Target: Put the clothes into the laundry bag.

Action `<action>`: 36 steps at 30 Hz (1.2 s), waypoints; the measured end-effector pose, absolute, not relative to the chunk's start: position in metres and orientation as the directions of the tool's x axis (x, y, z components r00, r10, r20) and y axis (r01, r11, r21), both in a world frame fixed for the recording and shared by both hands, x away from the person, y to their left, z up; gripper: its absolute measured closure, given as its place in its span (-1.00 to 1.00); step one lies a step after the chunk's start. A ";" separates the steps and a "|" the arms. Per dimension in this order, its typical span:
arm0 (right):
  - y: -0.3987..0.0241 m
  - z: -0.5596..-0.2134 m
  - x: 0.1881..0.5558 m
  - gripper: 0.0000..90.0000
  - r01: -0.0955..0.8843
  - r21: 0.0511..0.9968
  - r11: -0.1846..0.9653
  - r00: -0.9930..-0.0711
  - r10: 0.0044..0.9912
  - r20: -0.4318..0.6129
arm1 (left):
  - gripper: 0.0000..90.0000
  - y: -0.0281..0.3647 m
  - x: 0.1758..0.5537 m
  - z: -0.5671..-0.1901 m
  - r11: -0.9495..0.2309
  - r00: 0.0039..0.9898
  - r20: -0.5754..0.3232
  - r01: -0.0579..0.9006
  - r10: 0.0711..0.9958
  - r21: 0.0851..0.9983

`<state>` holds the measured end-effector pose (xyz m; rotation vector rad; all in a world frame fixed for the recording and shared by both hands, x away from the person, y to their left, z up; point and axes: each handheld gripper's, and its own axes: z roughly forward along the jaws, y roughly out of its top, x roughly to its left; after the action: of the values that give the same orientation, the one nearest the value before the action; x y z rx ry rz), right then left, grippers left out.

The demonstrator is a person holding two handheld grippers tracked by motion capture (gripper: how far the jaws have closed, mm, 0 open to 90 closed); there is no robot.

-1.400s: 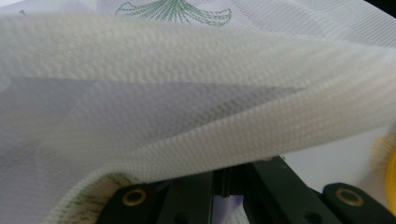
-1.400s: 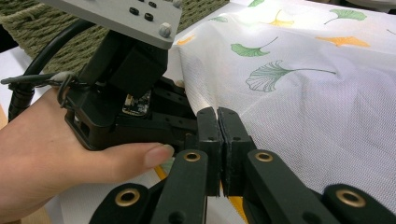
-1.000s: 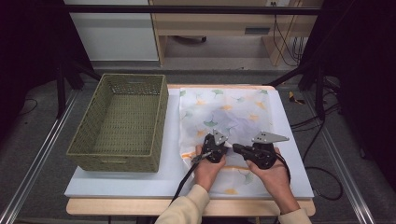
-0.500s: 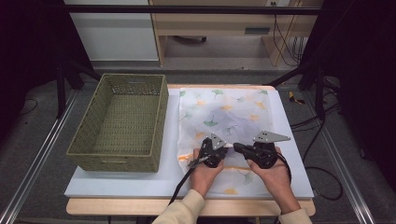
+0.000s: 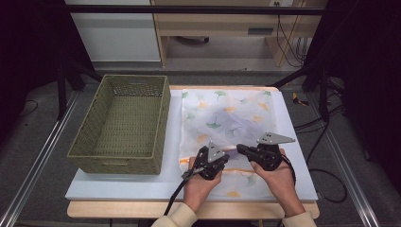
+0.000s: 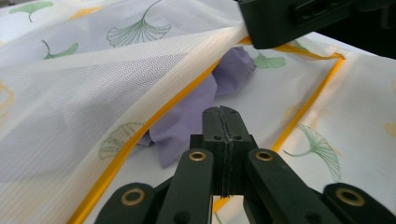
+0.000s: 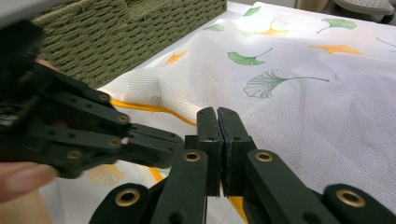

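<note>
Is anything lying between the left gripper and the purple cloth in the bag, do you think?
Nothing visible does. The right gripper holds the bag's top layer up, and the purple cloth lies bare just ahead of the shut left gripper.

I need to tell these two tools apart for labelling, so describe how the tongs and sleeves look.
Both are black two-jaw tongs with brass-coloured rivets on the linkage arms. The left tongs carry a grey three-cornered plate and trail a black cable toward the table's near edge. The right tongs bear a larger grey plate. The person wears cream sleeves.
</note>
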<state>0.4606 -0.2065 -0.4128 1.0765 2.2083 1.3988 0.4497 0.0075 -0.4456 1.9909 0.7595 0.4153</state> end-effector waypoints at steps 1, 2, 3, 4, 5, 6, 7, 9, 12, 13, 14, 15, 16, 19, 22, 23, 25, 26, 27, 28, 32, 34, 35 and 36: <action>-0.207 -0.413 0.460 0.98 0.430 0.871 0.237 -0.666 0.735 0.129 | 0.93 0.011 0.448 -0.444 -0.373 0.750 -0.008 0.338 0.661 0.864; -0.207 -0.412 0.460 0.98 0.430 0.871 0.238 -0.667 0.734 0.129 | 0.90 0.014 0.446 -0.442 -0.372 0.748 -0.005 0.335 0.663 0.866; -0.206 -0.412 0.460 0.98 0.430 0.871 0.238 -0.667 0.734 0.128 | 0.86 0.018 0.444 -0.441 -0.370 0.746 0.000 0.331 0.666 0.868; -0.206 -0.412 0.460 0.98 0.429 0.871 0.238 -0.667 0.734 0.128 | 0.80 0.021 0.443 -0.439 -0.363 0.742 0.002 0.326 0.671 0.873; -0.206 -0.412 0.461 0.98 0.429 0.871 0.237 -0.668 0.733 0.129 | 0.75 0.026 0.442 -0.436 -0.365 0.738 0.014 0.317 0.675 0.876; -0.204 -0.412 0.460 0.98 0.431 0.871 0.237 -0.667 0.733 0.130 | 0.69 0.028 0.441 -0.435 -0.366 0.734 0.025 0.308 0.678 0.878; -0.204 -0.412 0.460 0.98 0.432 0.870 0.238 -0.668 0.733 0.131 | 0.63 0.032 0.441 -0.432 -0.371 0.731 0.043 0.295 0.682 0.881; -0.203 -0.411 0.460 0.98 0.428 0.871 0.241 -0.672 0.730 0.128 | 0.50 0.038 0.442 -0.429 -0.379 0.725 0.069 0.275 0.685 0.884; -0.203 -0.410 0.461 0.98 0.430 0.871 0.239 -0.671 0.729 0.131 | 0.25 0.046 0.448 -0.427 -0.392 0.704 0.110 0.252 0.701 0.885; -0.203 -0.410 0.461 0.98 0.429 0.871 0.238 -0.672 0.728 0.132 | 0.17 0.047 0.450 -0.428 -0.395 0.700 0.118 0.249 0.705 0.884; -0.203 -0.409 0.461 0.98 0.427 0.872 0.240 -0.675 0.726 0.131 | 0.08 0.049 0.453 -0.428 -0.406 0.698 0.129 0.248 0.705 0.879; -0.202 -0.409 0.461 0.98 0.428 0.871 0.240 -0.676 0.725 0.133 | -0.01 0.049 0.455 -0.428 -0.409 0.691 0.138 0.245 0.709 0.879; -0.202 -0.409 0.461 0.98 0.426 0.872 0.240 -0.677 0.724 0.131 | -0.04 0.049 0.458 -0.429 -0.427 0.692 0.158 0.235 0.704 0.873; -0.202 -0.408 0.461 0.98 0.422 0.874 0.242 -0.681 0.721 0.130 | -0.14 0.046 0.464 -0.433 -0.465 0.696 0.197 0.219 0.691 0.858; -0.201 -0.407 0.460 0.98 0.423 0.874 0.239 -0.683 0.718 0.134 | -0.21 0.041 0.468 -0.437 -0.490 0.704 0.216 0.211 0.677 0.846; -0.201 -0.407 0.460 0.98 0.424 0.874 0.239 -0.684 0.717 0.135 | -0.20 0.039 0.469 -0.439 -0.489 0.705 0.213 0.214 0.676 0.846; -0.201 -0.407 0.460 0.98 0.422 0.874 0.241 -0.686 0.715 0.135 | -0.15 0.038 0.471 -0.441 -0.505 0.703 0.229 0.211 0.674 0.837; -0.200 -0.407 0.460 0.98 0.424 0.873 0.240 -0.686 0.715 0.137 | -0.09 0.037 0.471 -0.442 -0.508 0.704 0.232 0.210 0.671 0.835; -0.200 -0.407 0.459 0.98 0.426 0.873 0.240 -0.686 0.715 0.138 | -0.03 0.036 0.472 -0.443 -0.513 0.708 0.229 0.215 0.668 0.831; -0.200 -0.407 0.459 0.98 0.424 0.873 0.240 -0.687 0.714 0.138 | 0.04 0.036 0.471 -0.444 -0.514 0.709 0.227 0.218 0.667 0.829; -0.199 -0.408 0.459 0.98 0.425 0.870 0.251 -0.692 0.710 0.133 | 0.40 0.037 0.468 -0.444 -0.527 0.707 0.241 0.215 0.665 0.822; -0.198 -0.410 0.459 0.98 0.427 0.867 0.256 -0.692 0.710 0.131 | 0.55 0.038 0.468 -0.444 -0.517 0.705 0.227 0.227 0.672 0.825; -0.197 -0.410 0.459 0.98 0.427 0.866 0.260 -0.694 0.708 0.130 | 0.63 0.040 0.468 -0.444 -0.517 0.704 0.225 0.232 0.674 0.824; -0.196 -0.411 0.459 0.98 0.429 0.864 0.265 -0.696 0.706 0.129 | 0.68 0.042 0.468 -0.444 -0.513 0.705 0.217 0.238 0.675 0.825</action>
<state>0.4594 -0.1964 -0.4109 1.0460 2.2571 1.4012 0.4682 0.0415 -0.4436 2.0846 0.6945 0.6730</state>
